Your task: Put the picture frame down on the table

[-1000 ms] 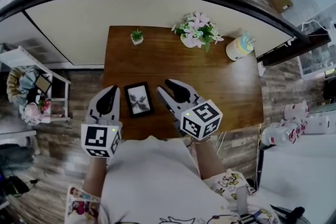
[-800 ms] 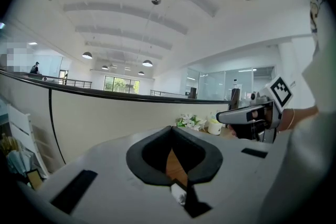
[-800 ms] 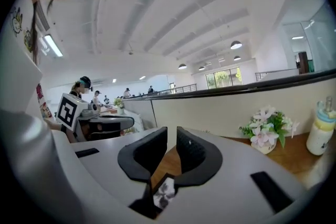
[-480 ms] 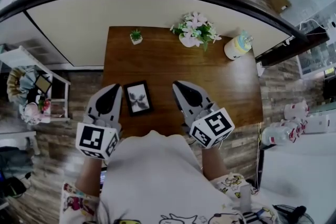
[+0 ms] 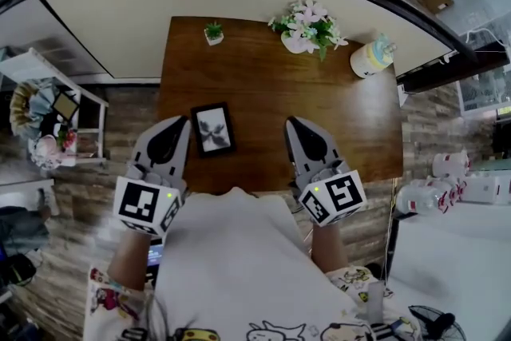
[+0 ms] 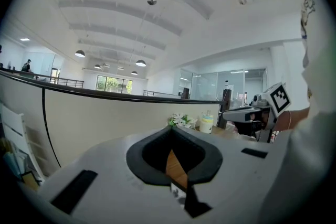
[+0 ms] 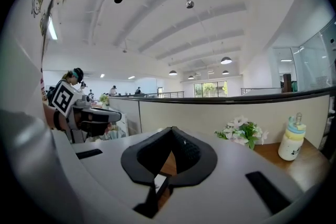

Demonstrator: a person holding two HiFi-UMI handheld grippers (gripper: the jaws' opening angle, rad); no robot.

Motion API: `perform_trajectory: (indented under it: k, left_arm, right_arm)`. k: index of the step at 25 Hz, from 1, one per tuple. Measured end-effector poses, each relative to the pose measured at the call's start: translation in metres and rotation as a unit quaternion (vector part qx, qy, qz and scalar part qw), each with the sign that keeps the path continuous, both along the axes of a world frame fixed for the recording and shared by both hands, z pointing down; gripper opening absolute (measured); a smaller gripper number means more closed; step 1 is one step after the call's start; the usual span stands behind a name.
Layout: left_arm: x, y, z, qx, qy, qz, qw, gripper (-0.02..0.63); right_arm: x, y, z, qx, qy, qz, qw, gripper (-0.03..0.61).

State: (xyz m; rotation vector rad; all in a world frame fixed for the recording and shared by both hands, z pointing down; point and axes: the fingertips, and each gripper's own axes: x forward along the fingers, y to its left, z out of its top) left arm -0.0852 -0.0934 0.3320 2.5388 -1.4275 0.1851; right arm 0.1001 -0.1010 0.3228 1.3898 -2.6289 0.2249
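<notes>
The black picture frame [image 5: 212, 129] with a pale leaf print lies flat on the brown wooden table [image 5: 343, 120], near its front left. My left gripper [image 5: 177, 124] hangs just left of the frame, shut and holding nothing. Well to the frame's right, my right gripper [image 5: 294, 124] is shut and holding nothing too. In the left gripper view the jaws [image 6: 171, 129] meet at their tips, with a sliver of table wood showing through the gap. The right gripper view shows the same closed jaws [image 7: 171, 128]. Neither gripper touches the frame.
A vase of pink and white flowers [image 5: 308, 27], a small potted plant [image 5: 213, 32] and a pale yellow bottle [image 5: 372, 57] stand along the table's far edge. A curved low wall runs behind the table. A white shelf unit [image 5: 48, 120] stands on the floor at left.
My right gripper has drawn away from the frame to the right and back toward the person. The left gripper has stayed beside the frame. The frame has stayed flat on the table.
</notes>
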Motion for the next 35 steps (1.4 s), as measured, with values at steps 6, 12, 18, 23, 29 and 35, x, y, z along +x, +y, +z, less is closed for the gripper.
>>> perform_trajectory:
  k: [6,12,18,23,29,35]
  left_arm:
    - [-0.003,0.000,0.009,-0.011,-0.011,0.000,0.9999,0.002]
    - [-0.006,-0.003,0.013,-0.017,-0.018,0.005,0.9997,0.002]
    - [-0.007,-0.002,0.015,-0.014,-0.022,0.013,0.9996,0.002]
    - [-0.003,-0.001,0.018,-0.029,-0.015,0.015,0.9994,0.002]
    - [0.006,0.000,0.018,-0.028,-0.018,0.025,0.9991,0.002]
    - [0.009,0.001,0.017,-0.026,-0.023,0.026,0.9991,0.002]
  right_arm:
    - [0.001,-0.001,0.008,-0.014,-0.002,0.010,1.000,-0.002]
    - [-0.004,-0.003,0.012,-0.018,-0.001,0.014,1.000,-0.002]
    - [-0.010,0.001,0.013,-0.021,-0.001,0.008,1.000,-0.002]
    - [-0.014,0.004,0.013,-0.020,0.002,0.006,1.000,-0.002]
    - [-0.009,0.006,0.018,-0.024,0.006,0.011,1.000,-0.002]
    - [-0.004,0.008,0.018,-0.027,0.001,0.015,1.000,-0.002]
